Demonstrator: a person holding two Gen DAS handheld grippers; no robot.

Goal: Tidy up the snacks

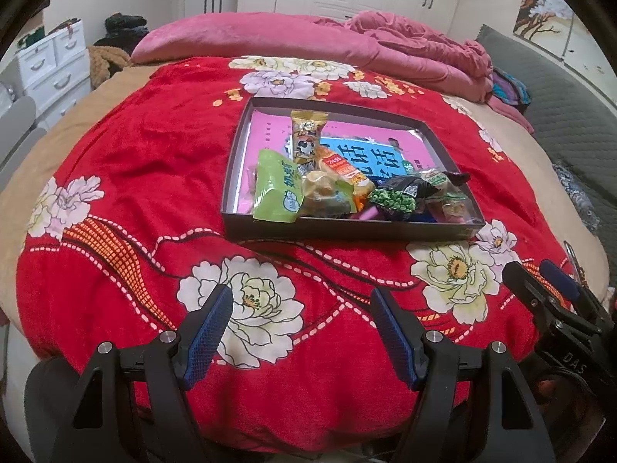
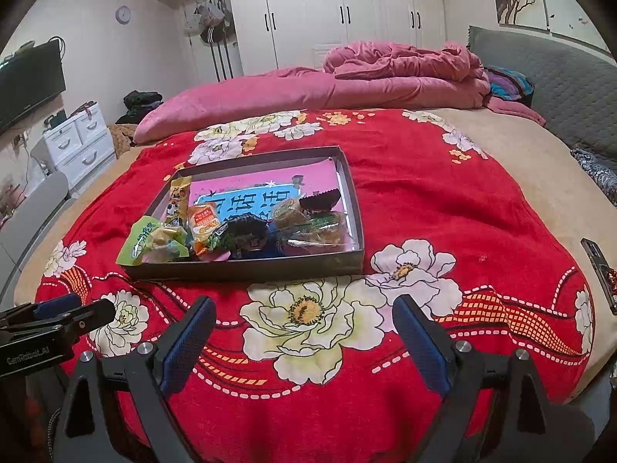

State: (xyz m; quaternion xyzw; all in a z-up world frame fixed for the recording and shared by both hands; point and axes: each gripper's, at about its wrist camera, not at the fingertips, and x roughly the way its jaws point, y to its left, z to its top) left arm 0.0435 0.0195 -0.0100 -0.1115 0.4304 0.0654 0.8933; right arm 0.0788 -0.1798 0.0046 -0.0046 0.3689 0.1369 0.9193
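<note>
A shallow dark box (image 1: 347,229) (image 2: 246,270) lies on the red flowered blanket, lined with a pink and blue sheet. Several wrapped snacks are piled in its near end: a green packet (image 1: 275,187) (image 2: 139,239), a yellow bar with a cow print (image 1: 306,135) (image 2: 177,200), an orange packet (image 1: 343,169) (image 2: 202,220), a dark pea packet (image 1: 401,193) (image 2: 246,231) and clear-wrapped pastries (image 2: 316,227). My left gripper (image 1: 300,301) hangs open over the blanket, short of the box. My right gripper (image 2: 302,310) is open too, with nothing between its fingers.
The blanket (image 1: 135,177) covers a bed with a rumpled pink quilt (image 2: 385,73) at the far side. A grey headboard (image 2: 540,77) runs along the right, white drawers (image 2: 77,142) stand on the left. A dark slim object (image 2: 599,270) lies near the bed's right edge.
</note>
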